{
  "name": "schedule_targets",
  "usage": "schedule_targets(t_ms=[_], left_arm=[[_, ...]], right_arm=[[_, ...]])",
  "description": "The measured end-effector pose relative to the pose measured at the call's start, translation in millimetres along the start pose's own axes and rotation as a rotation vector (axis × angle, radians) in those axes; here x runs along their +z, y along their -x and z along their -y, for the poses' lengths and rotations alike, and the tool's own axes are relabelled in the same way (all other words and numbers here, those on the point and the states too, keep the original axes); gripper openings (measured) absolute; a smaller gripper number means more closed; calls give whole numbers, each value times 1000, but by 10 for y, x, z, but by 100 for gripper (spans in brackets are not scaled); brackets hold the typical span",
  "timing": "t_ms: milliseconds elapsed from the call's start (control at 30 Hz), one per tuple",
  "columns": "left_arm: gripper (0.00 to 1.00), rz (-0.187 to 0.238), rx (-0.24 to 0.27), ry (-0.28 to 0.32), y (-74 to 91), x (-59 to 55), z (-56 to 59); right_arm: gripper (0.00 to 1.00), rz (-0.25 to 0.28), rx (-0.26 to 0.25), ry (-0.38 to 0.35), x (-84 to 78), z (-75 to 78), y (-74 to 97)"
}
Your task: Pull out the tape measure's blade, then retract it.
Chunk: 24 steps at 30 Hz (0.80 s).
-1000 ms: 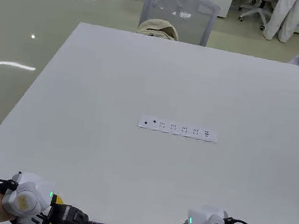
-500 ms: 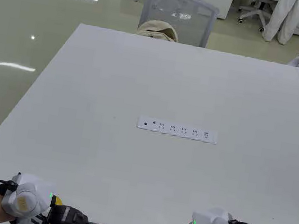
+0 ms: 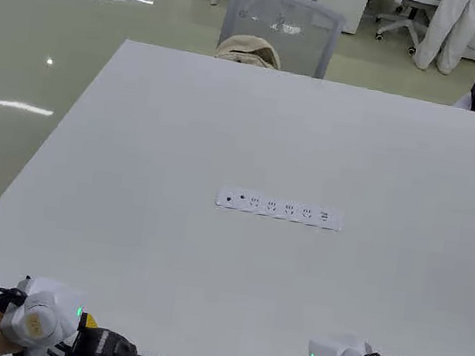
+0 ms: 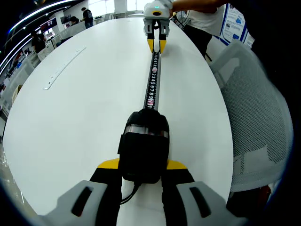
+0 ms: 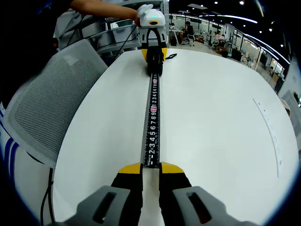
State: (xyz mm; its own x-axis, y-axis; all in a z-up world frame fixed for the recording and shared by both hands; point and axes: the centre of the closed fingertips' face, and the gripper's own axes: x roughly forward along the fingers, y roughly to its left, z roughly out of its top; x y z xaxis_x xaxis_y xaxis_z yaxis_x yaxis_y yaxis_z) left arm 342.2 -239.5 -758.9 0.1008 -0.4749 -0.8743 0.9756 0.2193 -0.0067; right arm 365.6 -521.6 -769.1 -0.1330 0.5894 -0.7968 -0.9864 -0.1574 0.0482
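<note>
- While the left gripper (image 4: 145, 165) is clamped on the sides of the black tape measure case (image 4: 145, 139), the right gripper (image 5: 150, 168) is closed on the free end of the blade (image 5: 151, 117).
- The blade runs straight between them, drawn out along the near edge of the white bench (image 3: 316, 136), well apart from the power strip (image 3: 278, 207) lying flat mid-bench.
- We cannot tell whether the blade rests on the bench or hangs just above it.
- We judge the tape measure case hard, compact and fairly weighty for its size, so a squeeze across its flat sides should hold. The smooth shell may twist in the jaws if the pull goes off line.
- The blade we take for thin sprung steel: stiff lengthwise, quick to kink if bent sideways, slick, and likely tugged toward the case by a return spring.
- The best hold on it is the very tip, where the right gripper has it, with the pull kept in line with the case mouth.
- For the retract, we would walk the tip back under control rather than let it snap home.
</note>
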Motion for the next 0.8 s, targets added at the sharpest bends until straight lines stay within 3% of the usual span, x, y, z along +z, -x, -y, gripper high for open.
schedule_targets(t_ms=[800], left_arm=[[29, -24, 2, -9, -21, 12, -2]], right_arm=[[11, -41, 4, 13, -19, -26, -49]])
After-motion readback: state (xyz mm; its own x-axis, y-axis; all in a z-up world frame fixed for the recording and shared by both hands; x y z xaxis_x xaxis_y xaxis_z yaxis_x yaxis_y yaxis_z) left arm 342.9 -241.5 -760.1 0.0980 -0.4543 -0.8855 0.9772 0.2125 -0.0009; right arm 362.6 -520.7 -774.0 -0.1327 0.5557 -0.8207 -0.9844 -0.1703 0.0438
